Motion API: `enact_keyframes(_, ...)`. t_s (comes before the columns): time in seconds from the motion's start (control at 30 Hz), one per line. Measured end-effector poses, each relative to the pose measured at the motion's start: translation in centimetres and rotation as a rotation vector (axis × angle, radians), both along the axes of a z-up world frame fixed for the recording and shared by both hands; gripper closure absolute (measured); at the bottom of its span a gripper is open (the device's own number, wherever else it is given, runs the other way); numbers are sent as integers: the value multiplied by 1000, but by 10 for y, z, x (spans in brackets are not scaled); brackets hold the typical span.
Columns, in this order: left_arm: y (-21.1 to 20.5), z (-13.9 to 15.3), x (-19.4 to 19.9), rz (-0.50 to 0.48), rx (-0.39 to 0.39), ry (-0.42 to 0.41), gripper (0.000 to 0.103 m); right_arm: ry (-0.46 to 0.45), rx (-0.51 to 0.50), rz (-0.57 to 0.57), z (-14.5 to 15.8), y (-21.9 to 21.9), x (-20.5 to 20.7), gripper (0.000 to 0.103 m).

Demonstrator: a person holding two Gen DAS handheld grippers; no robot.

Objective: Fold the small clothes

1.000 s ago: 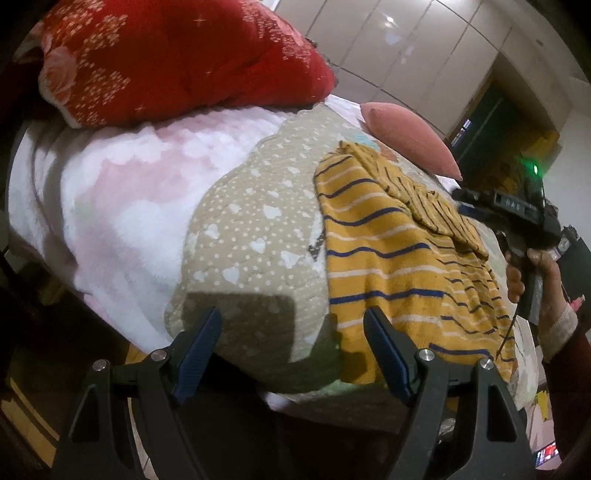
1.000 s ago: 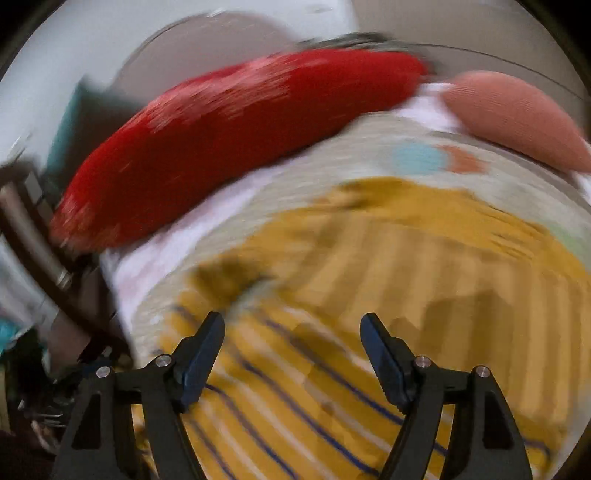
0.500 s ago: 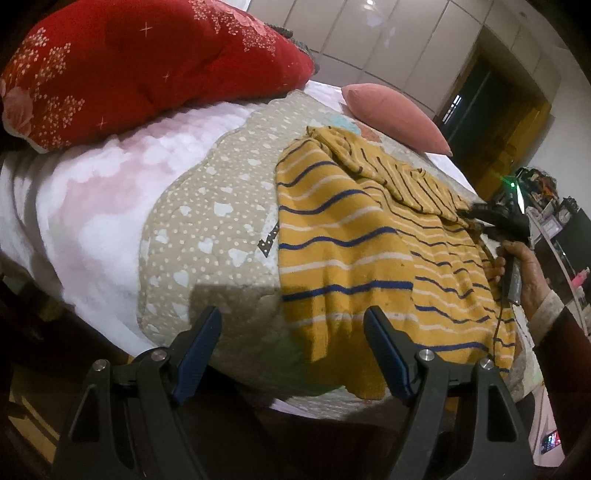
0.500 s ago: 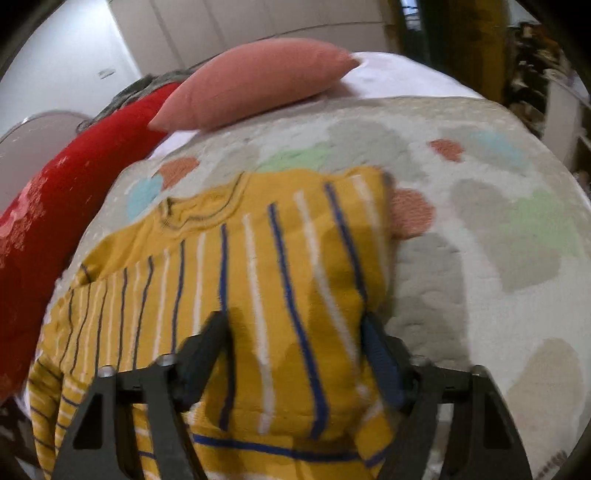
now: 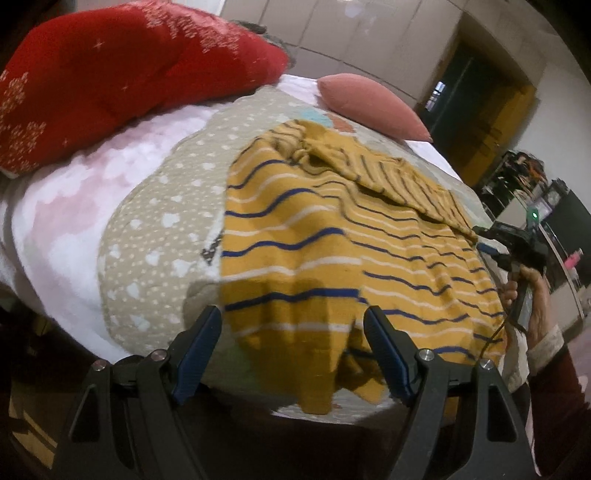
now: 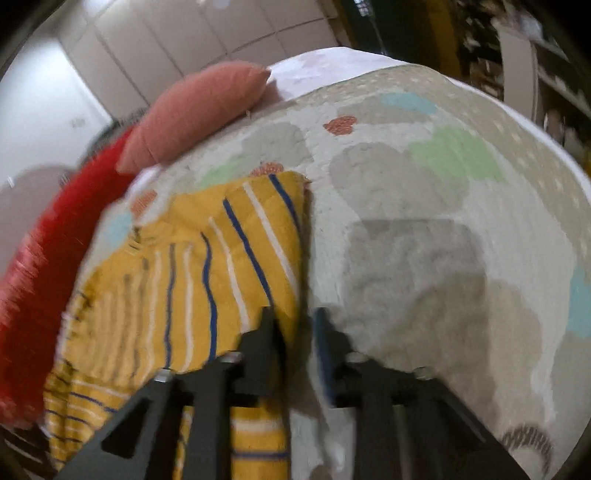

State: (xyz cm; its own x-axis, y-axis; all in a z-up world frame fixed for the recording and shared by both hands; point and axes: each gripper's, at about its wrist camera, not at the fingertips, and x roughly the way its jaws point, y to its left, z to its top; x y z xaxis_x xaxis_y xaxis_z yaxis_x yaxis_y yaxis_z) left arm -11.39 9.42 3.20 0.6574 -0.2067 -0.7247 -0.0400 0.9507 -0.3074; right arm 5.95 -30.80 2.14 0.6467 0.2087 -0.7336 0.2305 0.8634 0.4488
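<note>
A mustard-yellow garment with navy and white stripes (image 5: 325,243) lies spread on a beige patterned quilt (image 5: 162,206) on a bed. My left gripper (image 5: 293,334) is open, its jaws straddling the garment's near hem at the bed edge. My right gripper (image 6: 295,325) has its jaws nearly closed on the garment's edge (image 6: 236,266), pinching the fabric. It also shows in the left wrist view (image 5: 509,243), held by a hand at the garment's right side.
A large red pillow (image 5: 122,74) and a pink cushion (image 5: 373,107) lie at the head of the bed. A pink fluffy blanket (image 5: 62,221) lies left of the quilt. Wardrobe doors (image 5: 354,33) stand behind.
My left gripper moved in toward the garment's near hem. My right gripper closed from open onto the garment's edge.
</note>
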Motion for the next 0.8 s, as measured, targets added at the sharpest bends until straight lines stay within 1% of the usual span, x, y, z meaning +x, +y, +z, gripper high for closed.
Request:
enact_keyframes(0.07,-3,0,0,-11,7,-11,24,-63,72,-29,2,-7,-27,47)
enact_keyframes(0.13,-5,-3,3,-18,1,1,22,-116,110,-40,3,-9,-53,45)
enact_keyframes(0.17,-7,-5,5,-20,-2,12,22,-131,116,-45,3,-8,-63,43)
enact_keyframes(0.27,-15,-7,11,-29,-3,41,22,-166,121,-42,1,-2,-89,42)
enact_keyframes(0.33,-26,-2,12,-44,9,31,22,-180,98,-33,1,5,-101,40)
enact_keyframes(0.4,-39,2,12,-63,26,16,22,-185,73,-22,-1,11,-109,32)
enact_keyframes(0.47,-50,5,13,-83,38,11,22,-178,47,-7,-7,15,-113,29)
enact_keyframes(0.53,-60,5,14,-98,57,14,22,-172,5,6,-12,21,-113,29)
enact_keyframes(0.63,-67,5,16,-101,76,17,22,-188,-63,26,-15,29,-116,28)
enact_keyframes(0.8,-58,4,17,-67,72,17,22,-209,-82,27,-21,31,-118,26)
